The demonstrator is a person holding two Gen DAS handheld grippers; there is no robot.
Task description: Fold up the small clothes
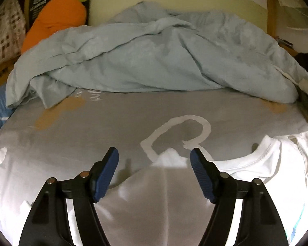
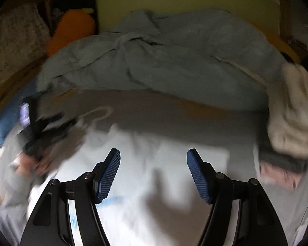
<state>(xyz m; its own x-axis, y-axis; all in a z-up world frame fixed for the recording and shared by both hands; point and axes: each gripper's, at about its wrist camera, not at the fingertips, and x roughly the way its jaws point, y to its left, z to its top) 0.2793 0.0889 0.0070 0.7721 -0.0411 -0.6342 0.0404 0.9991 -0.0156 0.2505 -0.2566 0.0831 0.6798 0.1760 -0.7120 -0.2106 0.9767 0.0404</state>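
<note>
Here, both the left claw (image 1: 154, 160) and right claw (image 2: 153, 160) gape empty over a grey bed sheet (image 1: 117, 123) below a rumpled blue duvet (image 1: 154, 61).

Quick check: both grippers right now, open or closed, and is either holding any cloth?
Left gripper: open, empty, above the white cotton garment.
Right gripper: open, empty, over the same garment.

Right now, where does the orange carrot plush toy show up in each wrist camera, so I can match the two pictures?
Left wrist view: the carrot plush lies in the upper left, sharp, leaning against a dark board behind the blue-grey duvet.
Right wrist view: the carrot plush is again in the upper left, darker and blurred, just above the duvet's left end.
Shared landmark: the crumpled blue-grey duvet that runs across the middle of both pictures.
</note>
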